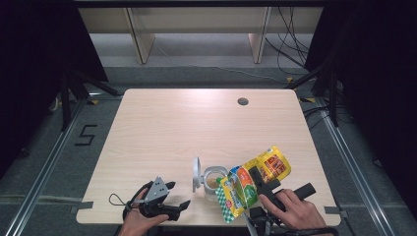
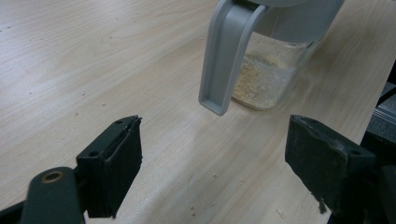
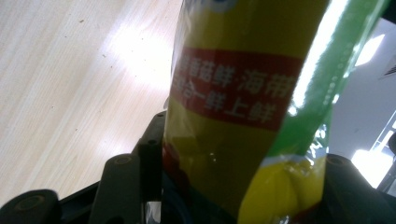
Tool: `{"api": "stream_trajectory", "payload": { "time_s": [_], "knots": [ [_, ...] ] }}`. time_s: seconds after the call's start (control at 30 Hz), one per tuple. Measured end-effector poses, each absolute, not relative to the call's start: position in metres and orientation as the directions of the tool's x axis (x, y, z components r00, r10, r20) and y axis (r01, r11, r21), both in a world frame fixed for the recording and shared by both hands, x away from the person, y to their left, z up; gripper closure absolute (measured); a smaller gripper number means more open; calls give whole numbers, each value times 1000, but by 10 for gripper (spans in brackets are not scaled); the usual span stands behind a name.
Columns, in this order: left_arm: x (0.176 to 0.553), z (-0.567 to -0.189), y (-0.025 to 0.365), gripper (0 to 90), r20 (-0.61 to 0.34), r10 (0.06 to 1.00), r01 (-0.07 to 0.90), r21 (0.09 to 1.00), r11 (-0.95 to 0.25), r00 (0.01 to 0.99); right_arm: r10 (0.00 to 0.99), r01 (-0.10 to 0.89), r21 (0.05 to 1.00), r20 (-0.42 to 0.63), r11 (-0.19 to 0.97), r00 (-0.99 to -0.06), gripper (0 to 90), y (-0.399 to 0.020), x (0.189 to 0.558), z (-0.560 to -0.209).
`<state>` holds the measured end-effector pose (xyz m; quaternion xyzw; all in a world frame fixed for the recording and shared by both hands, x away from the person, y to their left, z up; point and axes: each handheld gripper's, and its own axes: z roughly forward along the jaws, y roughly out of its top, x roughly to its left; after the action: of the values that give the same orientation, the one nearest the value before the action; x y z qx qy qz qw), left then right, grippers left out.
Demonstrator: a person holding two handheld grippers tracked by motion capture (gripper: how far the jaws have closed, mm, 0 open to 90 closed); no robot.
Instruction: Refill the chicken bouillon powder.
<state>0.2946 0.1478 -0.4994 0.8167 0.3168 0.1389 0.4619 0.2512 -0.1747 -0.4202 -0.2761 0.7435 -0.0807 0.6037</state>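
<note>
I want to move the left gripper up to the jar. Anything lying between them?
No: the left gripper view shows bare table between the left gripper and jar.

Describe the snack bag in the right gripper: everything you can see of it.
The bag is a glossy yellow, green and red foil pouch with a red band of white characters and a green-checked end. The right gripper clamps it mid-length. It lies tilted, checked end lower, beside the open jar, clear of the table.

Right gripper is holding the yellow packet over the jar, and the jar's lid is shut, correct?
Not quite: the lid stands flipped open beside the jar, as the high view shows. The right gripper does hold the yellow packet over it.
</note>
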Motion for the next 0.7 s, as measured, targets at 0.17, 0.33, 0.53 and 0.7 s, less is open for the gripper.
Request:
{"api": "stream_trajectory", "payload": {
  "time_s": [0.17,0.33,0.53,0.7],
  "knots": [
    [295,-499,148,183,-64,644,389,840,-377,763,-516,-314,-461,-849,830,-114,490,-174,250,-419],
    [295,-499,148,183,-60,643,386,840,-380,763,-518,-312,-465,-848,828,-112,490,-174,250,-420],
    [295,-499,148,183,-63,642,388,840,-380,764,-489,-299,-437,-863,849,-127,491,-174,249,-422],
    [295,-500,147,183,-65,643,389,841,-377,763,-529,-313,-476,-842,822,-110,491,-173,250,-420]
  ]
}}
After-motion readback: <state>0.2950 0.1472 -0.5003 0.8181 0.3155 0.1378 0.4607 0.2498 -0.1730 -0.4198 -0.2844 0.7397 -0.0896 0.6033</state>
